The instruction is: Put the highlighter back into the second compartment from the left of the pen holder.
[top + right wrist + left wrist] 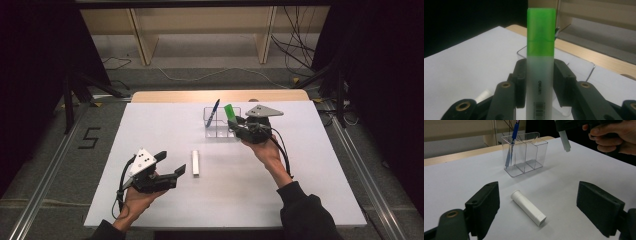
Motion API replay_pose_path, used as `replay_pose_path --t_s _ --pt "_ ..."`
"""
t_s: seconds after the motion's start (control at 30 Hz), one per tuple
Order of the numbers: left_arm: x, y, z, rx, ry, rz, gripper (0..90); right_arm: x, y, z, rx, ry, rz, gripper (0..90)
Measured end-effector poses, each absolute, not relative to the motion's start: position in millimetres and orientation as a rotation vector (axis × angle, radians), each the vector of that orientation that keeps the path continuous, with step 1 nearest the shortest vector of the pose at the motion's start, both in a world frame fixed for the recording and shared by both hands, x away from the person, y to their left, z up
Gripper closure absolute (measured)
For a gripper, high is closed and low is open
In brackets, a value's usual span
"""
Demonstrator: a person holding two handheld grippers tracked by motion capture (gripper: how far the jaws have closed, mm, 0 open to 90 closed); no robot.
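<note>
r gripper view: "deli" print on highlighter (541,75), unreadable from high view. r gripper (239,123) clamps highlighter over organizer (220,131); l gripper (171,164) wide, empty.

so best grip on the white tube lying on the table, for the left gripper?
Take the white tube across the middle of its smooth barrel, coming straight down from above. It lies flat on the table, clear of the organizer, so both long sides are free. The open left gripper already straddles it; turn it so the pads meet the long sides, not the capped ends.
</note>
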State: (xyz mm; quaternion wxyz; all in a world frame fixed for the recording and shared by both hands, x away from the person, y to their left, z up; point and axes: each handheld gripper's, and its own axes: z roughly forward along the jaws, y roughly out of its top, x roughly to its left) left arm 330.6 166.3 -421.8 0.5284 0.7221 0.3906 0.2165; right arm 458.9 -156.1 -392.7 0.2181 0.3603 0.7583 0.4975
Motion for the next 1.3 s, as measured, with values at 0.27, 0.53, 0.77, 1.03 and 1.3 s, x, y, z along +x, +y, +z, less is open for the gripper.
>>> replay_pose_path --t_s 0.27,0.53,0.77,1.03,1.3 --pt "330.8 165.9 -421.2 1.722 0.93 0.516 18.3 474.6 -151.5 -388.8 1.035 2.036 1.385 66.7" --pt "331.0 166.2 -421.2 1.727 0.927 0.517 18.3 491.6 -143.3 -387.1 1.094 1.979 1.378 66.7" --pt "330.8 166.9 -420.5 1.726 0.927 0.513 18.3 504.0 -132.1 -386.3 1.105 1.942 1.375 66.6" --pt "330.6 167.1 -420.0 1.727 0.922 0.515 18.3 513.2 -120.6 -388.5 1.114 1.923 1.364 66.6" --pt "330.6 167.4 -419.6 1.718 0.927 0.512 18.3 521.1 -113.3 -393.6 1.127 1.907 1.34 66.6"
